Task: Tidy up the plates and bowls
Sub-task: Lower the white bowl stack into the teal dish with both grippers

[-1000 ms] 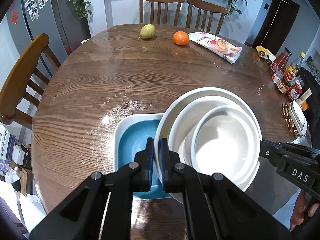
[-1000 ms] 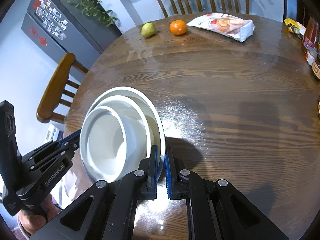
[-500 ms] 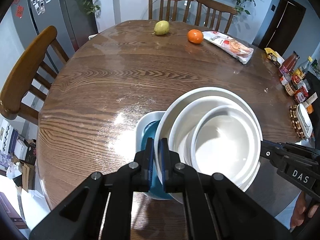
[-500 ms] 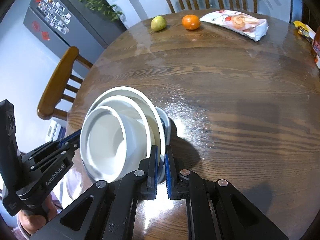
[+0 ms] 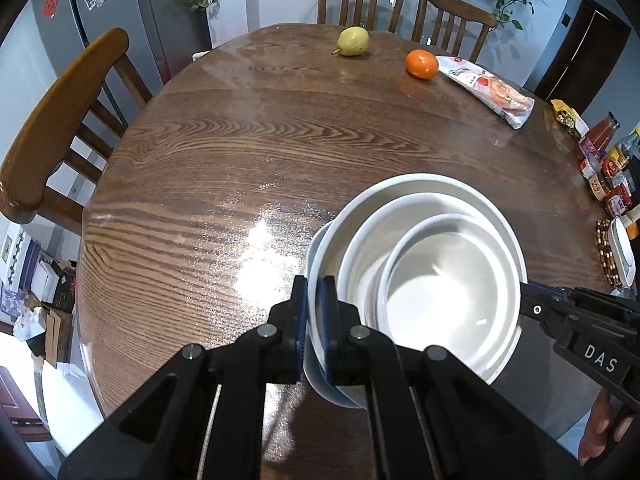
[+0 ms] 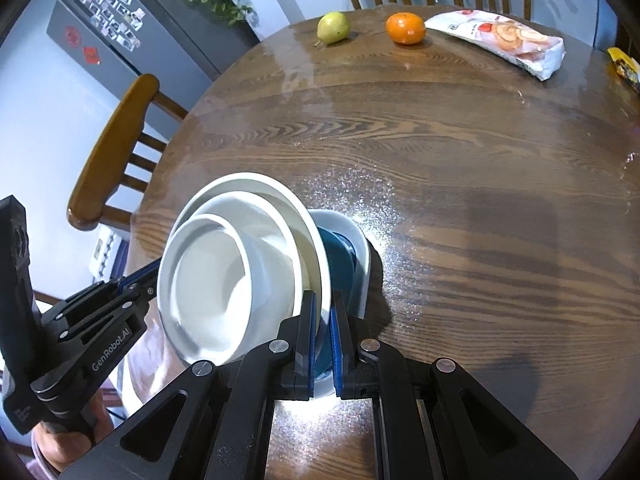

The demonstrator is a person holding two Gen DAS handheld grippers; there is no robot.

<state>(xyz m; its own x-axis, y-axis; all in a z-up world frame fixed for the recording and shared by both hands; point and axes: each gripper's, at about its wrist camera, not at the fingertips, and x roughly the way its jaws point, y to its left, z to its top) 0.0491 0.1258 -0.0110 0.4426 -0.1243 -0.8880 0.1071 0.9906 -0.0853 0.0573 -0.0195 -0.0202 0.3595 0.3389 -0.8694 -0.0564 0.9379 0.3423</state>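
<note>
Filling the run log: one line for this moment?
left claw: shut on stack | right claw: shut on stack | blue dish: under stack

The left gripper (image 5: 313,320) has its jaws clamped on the rim of the nested white bowls (image 5: 432,280) above the wooden table (image 5: 240,140).

- The round brown wooden table (image 5: 224,148) is bare over its whole middle and left part, so a gripper can pass there.
- At the far edge lie a green-yellow pear (image 5: 353,41), an orange mandarin (image 5: 421,64) and a white plastic snack bag (image 5: 489,90).
- The right edge is blocked by sauce bottles and jars with red labels (image 5: 606,168).
- The nested stack of white ceramic bowls (image 5: 436,276) fills the near side, over a white dish with blue inside (image 6: 344,260).
</note>
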